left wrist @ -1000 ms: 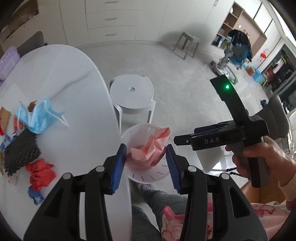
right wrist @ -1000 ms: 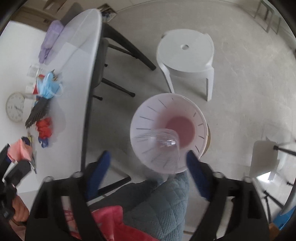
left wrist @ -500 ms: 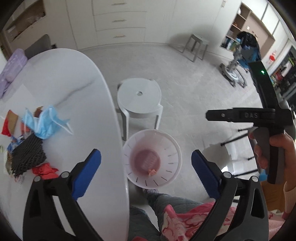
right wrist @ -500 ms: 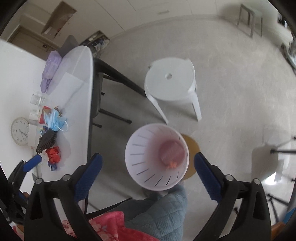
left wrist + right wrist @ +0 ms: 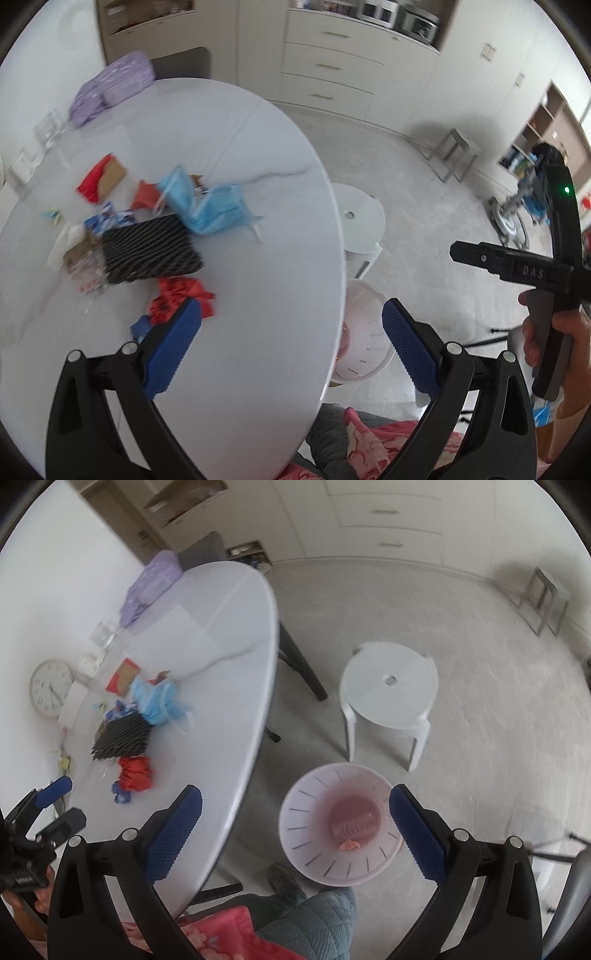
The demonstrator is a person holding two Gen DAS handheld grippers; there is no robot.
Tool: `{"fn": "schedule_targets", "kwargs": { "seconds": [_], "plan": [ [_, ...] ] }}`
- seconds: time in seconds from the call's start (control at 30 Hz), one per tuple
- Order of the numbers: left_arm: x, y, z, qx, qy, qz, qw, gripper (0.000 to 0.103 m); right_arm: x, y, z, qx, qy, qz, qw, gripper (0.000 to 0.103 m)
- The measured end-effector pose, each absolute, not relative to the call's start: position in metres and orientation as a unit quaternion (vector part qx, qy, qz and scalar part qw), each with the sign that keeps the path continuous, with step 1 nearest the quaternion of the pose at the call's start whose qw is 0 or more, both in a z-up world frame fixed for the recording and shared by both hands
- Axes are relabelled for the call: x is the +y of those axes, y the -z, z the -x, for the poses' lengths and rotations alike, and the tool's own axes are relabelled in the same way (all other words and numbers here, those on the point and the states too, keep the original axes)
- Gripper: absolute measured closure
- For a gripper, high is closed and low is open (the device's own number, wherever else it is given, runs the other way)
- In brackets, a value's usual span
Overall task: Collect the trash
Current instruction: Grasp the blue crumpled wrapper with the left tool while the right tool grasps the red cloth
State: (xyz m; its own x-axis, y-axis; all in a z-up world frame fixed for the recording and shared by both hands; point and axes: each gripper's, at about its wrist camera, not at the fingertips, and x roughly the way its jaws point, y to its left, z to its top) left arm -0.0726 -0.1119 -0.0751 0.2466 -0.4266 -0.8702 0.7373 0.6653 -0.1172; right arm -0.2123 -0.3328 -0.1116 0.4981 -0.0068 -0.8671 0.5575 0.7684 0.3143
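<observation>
Left wrist view: your left hand-held gripper [image 5: 290, 334] gapes empty over the surface [image 5: 258, 295]; your right hand-held gripper [image 5: 293, 821] gapes beside the bin [image 5: 306, 834], lower centre.

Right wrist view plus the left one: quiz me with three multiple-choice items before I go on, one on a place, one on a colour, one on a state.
1. Where does the white bin stand?
A. on the table
B. on the floor beside the table edge
C. on the white stool

2. What colour is the crumpled wrapper nearest the left gripper?
A. red
B. green
C. yellow

3. How do the right gripper fingers stand?
A. shut on a tissue
B. shut on nothing
C. open, holding nothing

Answers:
1 B: the right wrist view shows the bin on the floor, between the table and the white stool.
2 A: the wrapper just past the left blue pad is red.
3 C: the blue pads stand wide apart with nothing between them.
</observation>
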Motion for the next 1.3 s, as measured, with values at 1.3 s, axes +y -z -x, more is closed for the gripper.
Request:
{"fn": "schedule_targets", "kwargs": {
  "seconds": [1.3],
  "plan": [
    [0.063, 0.131, 0.006, 0.515, 0.242, -0.140, 0.810, 0.008, -0.109, 0.196, -0.009, 0.528, 0.026, -0.098, 0.843, 0.003]
  ]
}}
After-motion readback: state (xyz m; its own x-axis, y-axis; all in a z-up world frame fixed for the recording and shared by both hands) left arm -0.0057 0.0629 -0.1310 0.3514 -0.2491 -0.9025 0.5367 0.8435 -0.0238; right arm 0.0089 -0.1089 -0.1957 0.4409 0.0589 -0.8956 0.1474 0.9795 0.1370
